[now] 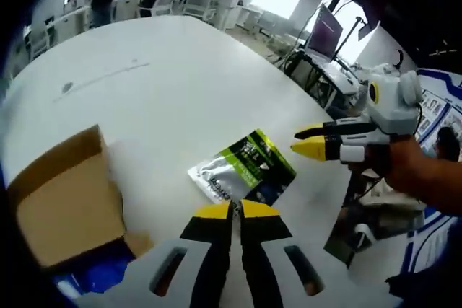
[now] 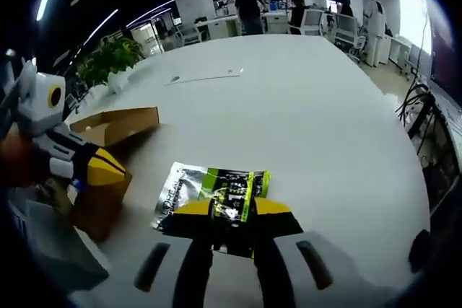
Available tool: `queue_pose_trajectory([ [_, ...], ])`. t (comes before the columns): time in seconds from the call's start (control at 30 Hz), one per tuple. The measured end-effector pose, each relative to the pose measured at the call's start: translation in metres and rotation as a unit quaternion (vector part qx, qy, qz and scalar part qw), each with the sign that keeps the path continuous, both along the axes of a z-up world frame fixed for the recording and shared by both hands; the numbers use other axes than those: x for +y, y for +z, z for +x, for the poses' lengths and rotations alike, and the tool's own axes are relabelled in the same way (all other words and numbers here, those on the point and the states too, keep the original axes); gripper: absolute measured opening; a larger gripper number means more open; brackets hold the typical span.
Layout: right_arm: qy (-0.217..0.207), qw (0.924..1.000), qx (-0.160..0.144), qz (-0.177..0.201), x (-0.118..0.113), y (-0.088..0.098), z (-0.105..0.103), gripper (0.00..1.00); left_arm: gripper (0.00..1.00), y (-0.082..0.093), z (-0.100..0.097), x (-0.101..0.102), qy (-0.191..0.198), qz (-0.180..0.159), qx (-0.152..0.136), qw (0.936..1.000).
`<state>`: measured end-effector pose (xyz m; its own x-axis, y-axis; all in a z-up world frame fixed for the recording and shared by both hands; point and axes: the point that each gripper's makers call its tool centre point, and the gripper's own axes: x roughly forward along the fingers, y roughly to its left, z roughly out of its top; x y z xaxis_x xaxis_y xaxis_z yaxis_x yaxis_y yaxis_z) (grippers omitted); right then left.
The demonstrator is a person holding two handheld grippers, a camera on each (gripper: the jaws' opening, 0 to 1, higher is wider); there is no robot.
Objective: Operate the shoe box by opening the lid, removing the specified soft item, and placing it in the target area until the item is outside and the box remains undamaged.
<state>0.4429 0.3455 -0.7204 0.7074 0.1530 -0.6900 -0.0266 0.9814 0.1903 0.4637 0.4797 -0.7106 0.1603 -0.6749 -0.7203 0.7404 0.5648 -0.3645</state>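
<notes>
On the table (image 2: 325,128), the pouch (image 2: 213,192) seemingly lies pinched in the right claw (image 2: 232,207); left claw (image 1: 235,209) closed, empty.

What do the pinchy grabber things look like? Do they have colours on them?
Both match. The left gripper has yellow fingertips on black fingers, which widen into light grey arms with slot-shaped holes. The right gripper has the same yellow tips, black fingers and grey slotted arms. Seen from the side, its body is white and grey, with black and grey behind the yellow tips.

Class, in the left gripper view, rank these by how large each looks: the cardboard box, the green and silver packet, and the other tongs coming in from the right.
1. Cardboard box
2. Green and silver packet
3. Right tongs; nearer, ranking unsure
</notes>
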Motion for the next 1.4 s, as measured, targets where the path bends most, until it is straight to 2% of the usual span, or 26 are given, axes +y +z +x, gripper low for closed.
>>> queue_pose_trajectory([
  [0.2,0.010,0.9999,-0.009,0.008,0.030,0.017,-0.005,0.17,0.00,0.009,-0.005,0.032,0.024,-0.015,0.007,0.9996],
  [0.43,0.031,0.9993,-0.018,0.013,0.071,0.030,-0.007,0.15,0.00,0.021,-0.008,0.096,0.067,-0.038,-0.003,0.9971],
  [0.5,0.037,0.9991,-0.018,0.014,0.082,0.032,-0.008,0.15,0.00,0.030,-0.008,0.111,0.092,-0.074,0.004,0.9930],
  [0.53,0.039,0.9990,-0.018,0.014,0.087,0.032,-0.009,0.15,0.00,0.033,-0.008,0.123,0.102,-0.080,0.004,0.9915],
  [0.73,0.061,0.9980,-0.011,0.013,0.120,0.035,-0.015,0.15,0.00,0.033,-0.014,0.175,0.127,-0.075,0.004,0.9890],
  [1.03,0.087,0.9961,-0.007,0.012,0.169,0.043,-0.016,0.14,0.00,0.040,-0.017,0.222,0.157,-0.083,-0.001,0.9842],
  [1.4,0.118,0.9929,-0.006,0.006,0.217,0.049,-0.011,0.13,0.00,0.047,-0.020,0.258,0.173,-0.092,-0.006,0.9806],
])
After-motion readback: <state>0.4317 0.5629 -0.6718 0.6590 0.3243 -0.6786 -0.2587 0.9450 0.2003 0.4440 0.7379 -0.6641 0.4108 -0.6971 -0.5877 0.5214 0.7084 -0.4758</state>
